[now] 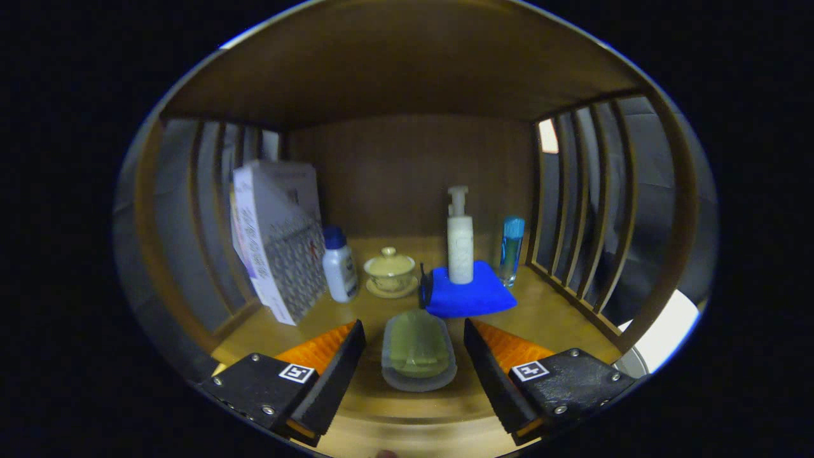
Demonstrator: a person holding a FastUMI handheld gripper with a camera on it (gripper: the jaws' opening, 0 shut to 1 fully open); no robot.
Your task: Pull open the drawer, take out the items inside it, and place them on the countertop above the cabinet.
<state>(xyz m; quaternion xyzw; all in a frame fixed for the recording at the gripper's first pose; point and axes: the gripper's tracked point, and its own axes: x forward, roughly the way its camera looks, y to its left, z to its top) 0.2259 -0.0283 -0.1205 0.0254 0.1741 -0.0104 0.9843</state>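
My gripper (pixel 414 337) stands open over a wooden countertop (pixel 547 318) inside a slatted shelf. Between its two fingers lies a green soap bar in a grey dish (pixel 418 351), flat on the wood; neither finger touches it. Just beyond the fingertips a blue folded cloth (pixel 467 292) carries an upright white pump bottle (pixel 460 238). A dark thin object (pixel 422 286) stands at the cloth's left edge.
Leaning against the left slats is a patterned box (pixel 273 242). Beside it stand a white bottle with a blue cap (pixel 339 264) and a lidded cream cup on a saucer (pixel 390 270). A blue-capped clear bottle (pixel 511 249) stands by the right slats (pixel 582 210).
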